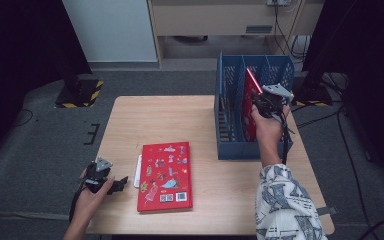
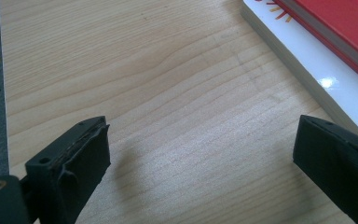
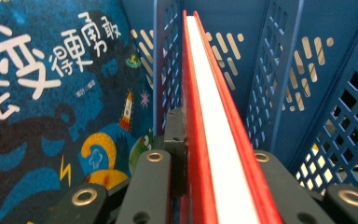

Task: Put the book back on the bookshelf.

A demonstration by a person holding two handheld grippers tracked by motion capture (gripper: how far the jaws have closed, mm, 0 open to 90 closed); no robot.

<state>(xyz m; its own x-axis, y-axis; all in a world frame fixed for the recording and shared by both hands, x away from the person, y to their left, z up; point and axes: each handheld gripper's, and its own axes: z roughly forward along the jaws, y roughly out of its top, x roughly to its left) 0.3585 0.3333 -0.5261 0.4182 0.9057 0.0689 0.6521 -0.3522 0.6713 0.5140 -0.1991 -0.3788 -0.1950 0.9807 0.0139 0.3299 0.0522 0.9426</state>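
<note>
Book in hand: red hardback (image 3: 216,154), thin, stiff-covered; I judge it light enough to carry by one edge, though the glossy cover could slip if my pinch slackens.
Grip point: I have it by the open page edge near a corner, white page block showing between the two red covers; a flat pinch across both covers looks the safest hold, since it keeps the book from fanning open.
Right tongs (image 1: 269,101): nearly closed, clamped on the red hardback, which runs straight away from them between the pads.
Where it sits: standing on edge, tilted, partway down a slot of the blue rack (image 1: 230,150) at the far right of the surface (image 1: 200,120).
Neighbour: blue picture book (image 3: 51,116) stands in the slot just to the left, a lattice divider between it and mine.
Left tongs (image 1: 111,185): wide open, nothing between them, low over bare wood at the near left.
Second red book (image 1: 165,176): lies flat near the middle of the surface, on top of a white book (image 2: 326,84); both sit just right of the left tongs, apart from them.
Handling of the stack: I judge the flat pair awkward to lift from above; a spine or overhanging edge would be my hold.
Risk: cover corner may catch on the rack's lattice.
</note>
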